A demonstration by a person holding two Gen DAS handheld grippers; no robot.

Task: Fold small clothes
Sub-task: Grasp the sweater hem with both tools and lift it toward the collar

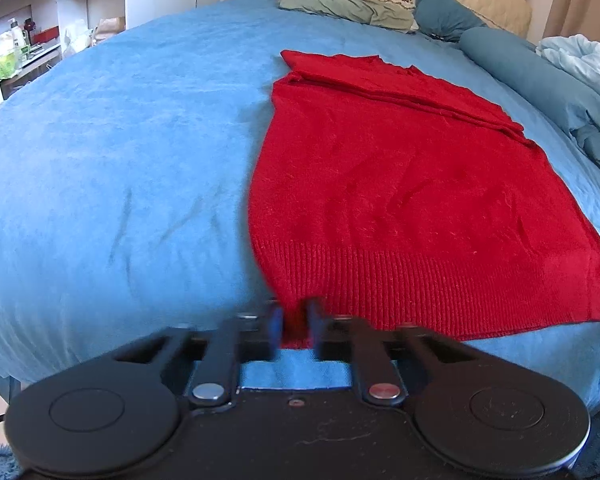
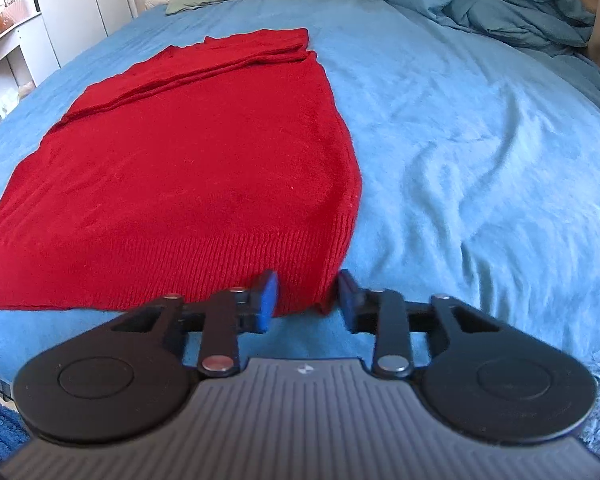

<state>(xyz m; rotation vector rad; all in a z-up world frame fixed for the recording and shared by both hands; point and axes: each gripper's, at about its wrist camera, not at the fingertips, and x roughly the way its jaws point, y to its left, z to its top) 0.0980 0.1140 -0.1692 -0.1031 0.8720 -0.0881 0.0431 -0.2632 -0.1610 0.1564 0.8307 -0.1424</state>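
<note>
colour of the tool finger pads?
Blue pads on black linkages; clearest in the right wrist view, blurred in the left.

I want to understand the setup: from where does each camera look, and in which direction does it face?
Left wrist: sits on the left gripper, looks forward across the bed; fingers at the red sweater's near-left hem corner.
Right wrist: on the right gripper, same direction; near-right hem corner.
Shared: red sweater, bed, green pillow.

Bright, even daylight; strong fisheye bending at edges, left view's foreground blurred.
</note>
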